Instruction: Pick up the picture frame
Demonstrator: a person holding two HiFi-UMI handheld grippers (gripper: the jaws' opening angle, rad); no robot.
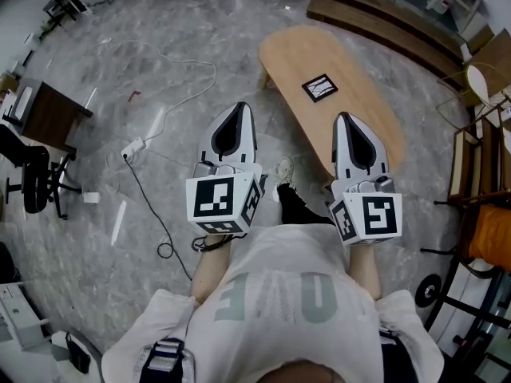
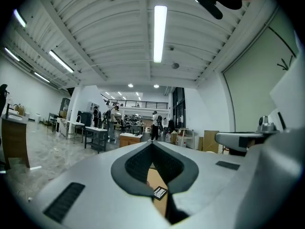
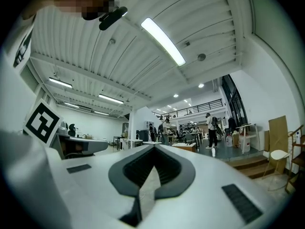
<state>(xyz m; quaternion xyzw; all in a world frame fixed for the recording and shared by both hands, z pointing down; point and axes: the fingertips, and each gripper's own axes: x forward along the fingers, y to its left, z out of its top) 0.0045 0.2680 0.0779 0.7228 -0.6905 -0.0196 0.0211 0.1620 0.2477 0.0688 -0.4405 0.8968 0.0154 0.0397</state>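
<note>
Left gripper (image 1: 239, 107) and right gripper (image 1: 345, 117) are closed and empty — arriving unopened, either may shove the flat picture frame (image 1: 320, 87) off the table (image 1: 363, 106).

Table (image 1: 351, 62): pale wood, smooth, soft matt sheen.
Picture frame (image 1: 320, 87): dark matt border round a pale face.
Floor (image 1: 160, 70): grey veined stone look, polished, faintly glossy.
Left gripper (image 1: 239, 108), right gripper (image 1: 345, 118): smooth white plastic shells; dark ribbed pads (image 2: 136, 165) inside.
Marker cube (image 1: 221, 199): matt black-and-white printed faces.
Shirt (image 1: 279, 294): white cloth, soft, faded green lettering.
</note>
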